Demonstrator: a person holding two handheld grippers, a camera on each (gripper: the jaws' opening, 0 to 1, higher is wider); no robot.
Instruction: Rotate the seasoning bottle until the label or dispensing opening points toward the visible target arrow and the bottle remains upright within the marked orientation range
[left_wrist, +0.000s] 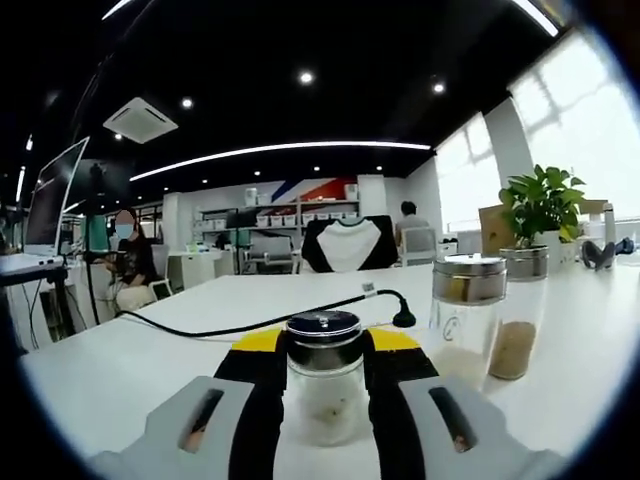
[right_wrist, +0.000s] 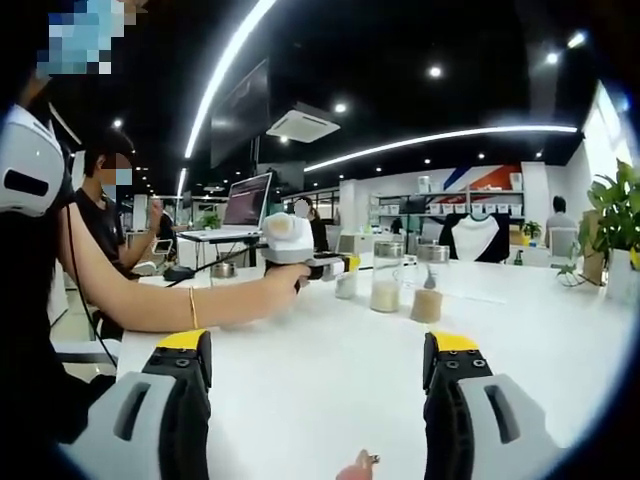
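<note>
**Tool on the bottle, twist risks ahead**

Left tool has its two black, yellow-tipped jaws brought in around the seasoning bottle, one on each side of the glass just below the dark metal cap; they look to be touching or very nearly so, though I cannot tell how firm the squeeze is. The bottle stands upright on the white surface, close in front of the camera. Two taller jars stand near, off to one side, and a black cable runs across just behind. No target arrow can be made out from here.

Right tool hangs wide open over bare surface, holding nothing; in its view the left tool is seen at a distance in the person's hand.

Likely troubles: smooth glass may slip in the jaws, so the tool turns while the bottle stays put; a grip so high under the cap could tip it during the twist; a wide swing could knock the neighbouring jars or snag the cable.
</note>
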